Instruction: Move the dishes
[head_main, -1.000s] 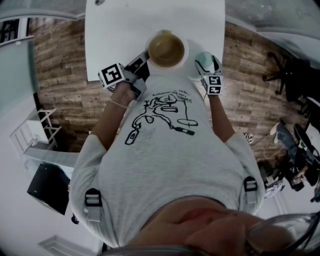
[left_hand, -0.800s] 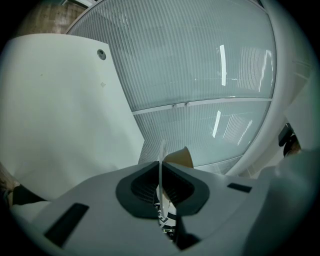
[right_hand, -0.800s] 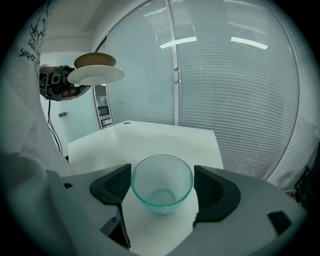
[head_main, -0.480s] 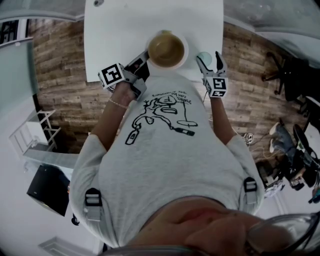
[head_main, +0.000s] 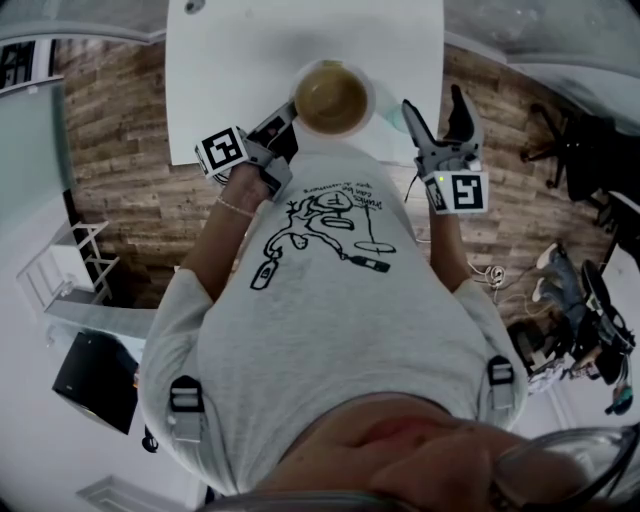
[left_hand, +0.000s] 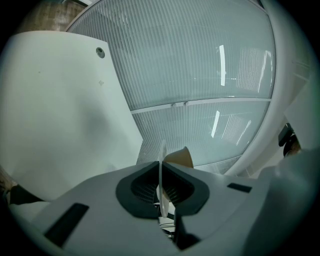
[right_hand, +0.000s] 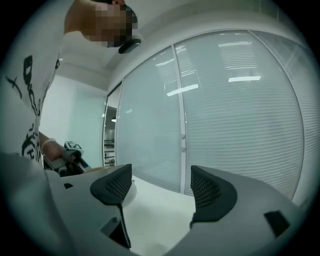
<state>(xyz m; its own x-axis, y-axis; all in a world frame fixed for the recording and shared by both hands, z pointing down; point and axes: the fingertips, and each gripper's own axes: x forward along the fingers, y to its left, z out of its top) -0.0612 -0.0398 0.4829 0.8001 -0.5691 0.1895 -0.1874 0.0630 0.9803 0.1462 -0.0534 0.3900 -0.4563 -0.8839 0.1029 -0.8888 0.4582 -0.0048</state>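
Change: right hand-held gripper (head_main: 436, 105) has come up and away from the desk's (head_main: 250, 60) near right corner. A second ago it sat low around a small pale dish (head_main: 392, 116). Now its jaws are wide apart with nothing in them, and that dish looks left on the desk just right of the plate. It's only partly visible, so I can't be sure.

Left hand-held gripper (head_main: 285, 122) hasn't budged and is clamped shut on the near left rim of the white plate (head_main: 372, 100). The brown bowl (head_main: 332, 98) sits on that plate at the desk's near edge.

My read for the task: the right side has let go or given up its grab. The plate and bowl are the only load in hand, held on one side. The bowl could slide if the plate is lifted like that. I can't tell whether the plate is off the desk yet.

View differences:
- Left gripper view: the only proof of the grip. The thin plate rim (left_hand: 161, 160) sits edge-on between the closed pads, with the bowl (left_hand: 181, 157) just behind. The head view can't resolve this.
- Right gripper view: confirms the jaws are empty, with bare desk (right_hand: 155, 220) below and a glass partition (right_hand: 225, 115) ahead. The plate is barely visible and the small dish not at all.
- Head view: the only one showing both hand-held grippers and the dishes together.
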